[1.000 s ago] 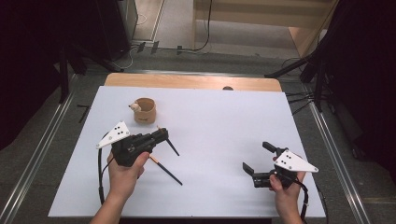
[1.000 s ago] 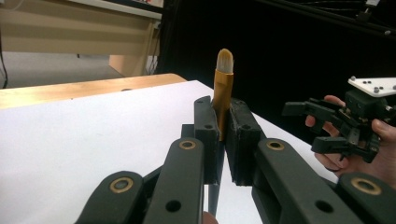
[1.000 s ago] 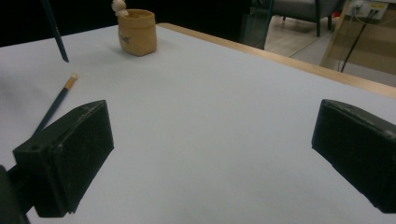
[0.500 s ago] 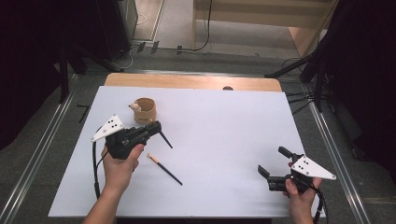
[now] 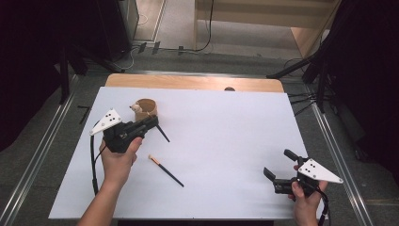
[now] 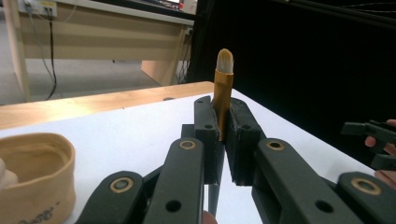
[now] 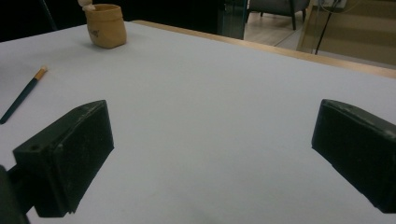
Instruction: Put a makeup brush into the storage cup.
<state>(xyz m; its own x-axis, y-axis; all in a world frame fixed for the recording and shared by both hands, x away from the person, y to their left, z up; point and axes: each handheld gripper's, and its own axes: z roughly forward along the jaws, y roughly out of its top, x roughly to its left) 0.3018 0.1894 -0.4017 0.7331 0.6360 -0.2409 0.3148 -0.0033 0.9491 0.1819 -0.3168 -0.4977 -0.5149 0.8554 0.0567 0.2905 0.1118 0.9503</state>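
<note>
Brush (image 6: 223,88): slim dark handle, gold ferrule, pale bristles; tan cup (image 5: 146,108) round.

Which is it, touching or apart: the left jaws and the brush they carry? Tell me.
Touching. The left gripper view shows the left gripper with both jaws pressed flat against the brush, no gap either side.

Even overhead brightness on the white table (image 5: 226,141), dark surroundings, soft blur on near tool parts.
</note>
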